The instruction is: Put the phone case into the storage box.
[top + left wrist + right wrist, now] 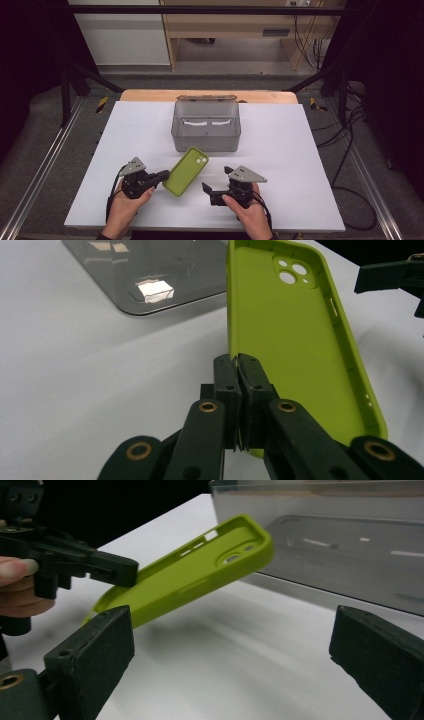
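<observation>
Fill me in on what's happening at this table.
A person holds a gripper in each hand at a white table. The left gripper is shut on the edge of a lime-green soft phone case, holding it tilted above the table. The right gripper is open and empty, to the right of the case, its jaws facing it. A smoky translucent plastic bin with its lid up stands just beyond.

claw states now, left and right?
Left claw: closed on the edge of the green phone case.
Right claw: open, empty.
</observation>
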`<state>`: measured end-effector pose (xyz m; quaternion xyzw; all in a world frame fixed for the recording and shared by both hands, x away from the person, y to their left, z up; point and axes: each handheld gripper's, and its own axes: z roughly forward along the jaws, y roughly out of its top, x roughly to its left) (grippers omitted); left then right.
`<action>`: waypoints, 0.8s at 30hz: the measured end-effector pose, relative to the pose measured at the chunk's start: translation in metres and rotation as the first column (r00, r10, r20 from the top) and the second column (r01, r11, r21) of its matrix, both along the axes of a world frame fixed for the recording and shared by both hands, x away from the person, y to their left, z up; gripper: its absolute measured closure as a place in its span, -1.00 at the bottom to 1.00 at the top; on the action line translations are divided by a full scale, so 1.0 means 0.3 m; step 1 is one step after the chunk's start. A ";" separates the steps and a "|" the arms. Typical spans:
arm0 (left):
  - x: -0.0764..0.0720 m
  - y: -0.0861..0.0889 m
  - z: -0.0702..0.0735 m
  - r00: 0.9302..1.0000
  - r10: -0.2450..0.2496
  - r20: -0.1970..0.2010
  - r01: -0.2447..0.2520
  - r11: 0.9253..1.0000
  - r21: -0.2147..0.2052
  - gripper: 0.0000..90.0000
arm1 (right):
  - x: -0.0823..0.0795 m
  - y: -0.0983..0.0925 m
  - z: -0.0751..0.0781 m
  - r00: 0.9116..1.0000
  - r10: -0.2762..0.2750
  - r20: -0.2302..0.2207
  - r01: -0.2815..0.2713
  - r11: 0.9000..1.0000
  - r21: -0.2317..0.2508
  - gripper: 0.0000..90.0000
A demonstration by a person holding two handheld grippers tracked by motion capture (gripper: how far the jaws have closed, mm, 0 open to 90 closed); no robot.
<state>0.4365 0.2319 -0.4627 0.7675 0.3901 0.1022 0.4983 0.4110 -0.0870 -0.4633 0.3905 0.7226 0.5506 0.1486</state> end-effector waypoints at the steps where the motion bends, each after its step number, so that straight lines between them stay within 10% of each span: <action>1: 0.000 0.001 0.000 1.000 0.000 0.000 0.000 1.000 0.000 0.96 | 0.000 0.009 0.000 1.000 0.007 -0.004 -0.007 1.000 0.001 -0.89; 24: -0.003 -0.003 0.002 1.000 0.006 0.013 -0.006 1.000 0.001 0.96 | 0.008 0.091 -0.019 0.995 0.074 -0.068 -0.071 0.997 0.038 -0.86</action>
